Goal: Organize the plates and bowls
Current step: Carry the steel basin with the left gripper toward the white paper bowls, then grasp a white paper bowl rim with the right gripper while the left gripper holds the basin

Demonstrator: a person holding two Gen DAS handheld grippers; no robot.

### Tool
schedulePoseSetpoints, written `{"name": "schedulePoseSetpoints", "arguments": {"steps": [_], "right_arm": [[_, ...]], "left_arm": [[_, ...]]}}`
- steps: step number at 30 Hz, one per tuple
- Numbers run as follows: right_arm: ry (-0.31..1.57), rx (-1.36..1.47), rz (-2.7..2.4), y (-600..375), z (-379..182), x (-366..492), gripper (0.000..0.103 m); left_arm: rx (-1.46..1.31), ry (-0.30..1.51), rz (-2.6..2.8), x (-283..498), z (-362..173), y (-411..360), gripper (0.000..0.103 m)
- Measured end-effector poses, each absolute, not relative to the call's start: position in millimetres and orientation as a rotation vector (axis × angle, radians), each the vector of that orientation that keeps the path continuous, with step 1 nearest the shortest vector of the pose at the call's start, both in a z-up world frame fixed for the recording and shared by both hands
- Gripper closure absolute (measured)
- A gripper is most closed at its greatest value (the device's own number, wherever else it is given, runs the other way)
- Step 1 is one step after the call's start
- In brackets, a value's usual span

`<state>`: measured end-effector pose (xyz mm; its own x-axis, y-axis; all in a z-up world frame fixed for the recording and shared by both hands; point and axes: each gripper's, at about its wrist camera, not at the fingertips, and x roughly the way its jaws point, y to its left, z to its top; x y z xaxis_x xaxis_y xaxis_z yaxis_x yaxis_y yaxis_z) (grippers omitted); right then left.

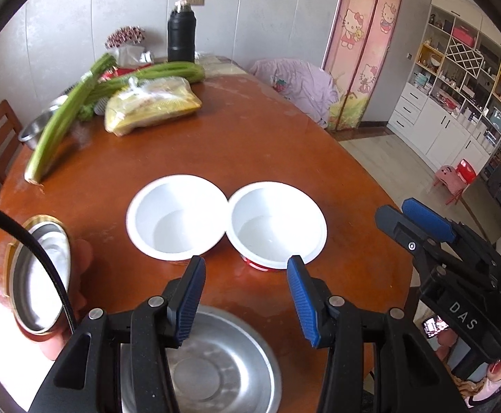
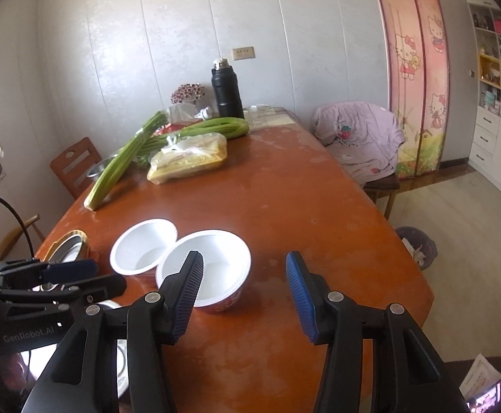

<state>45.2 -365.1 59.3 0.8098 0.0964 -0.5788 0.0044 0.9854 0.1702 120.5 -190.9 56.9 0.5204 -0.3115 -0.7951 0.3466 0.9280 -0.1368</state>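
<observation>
The left tool [image 1: 247, 265] and right tool [image 2: 243, 261] both hung spread and empty. 2 white bowls [image 1: 176, 216] [image 1: 278, 222] sat touching just ahead. Gripping either rim could nudge its neighbour, and the steel bowl [image 1: 216, 361] beneath the left tool risked a knock.

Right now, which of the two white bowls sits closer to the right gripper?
The white bowl with the red outside, partly behind the right gripper's left finger. The other white bowl sits farther left, its rim touching it.
</observation>
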Motion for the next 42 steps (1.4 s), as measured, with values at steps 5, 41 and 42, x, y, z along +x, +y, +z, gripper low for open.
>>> {"name": "schedulePoseSetpoints", "arguments": {"steps": [5, 41, 42], "right_arm": [[0.669, 0.138, 0.046, -371.4, 47.2, 62.1, 0.051], [0.874, 0.070, 0.196, -343.2, -14.4, 132.2, 0.062], [0.874, 0.073, 0.207, -342.2, -14.5, 131.6, 0.062]], "left_arm": [[-0.002, 1.003, -0.409, 137.2, 39.1, -196.9, 0.054], [-0.136, 1.129, -0.395, 186.6, -1.8, -208.1, 0.059], [-0.144, 1.131, -0.398, 187.8, -2.4, -207.6, 0.061]]}}
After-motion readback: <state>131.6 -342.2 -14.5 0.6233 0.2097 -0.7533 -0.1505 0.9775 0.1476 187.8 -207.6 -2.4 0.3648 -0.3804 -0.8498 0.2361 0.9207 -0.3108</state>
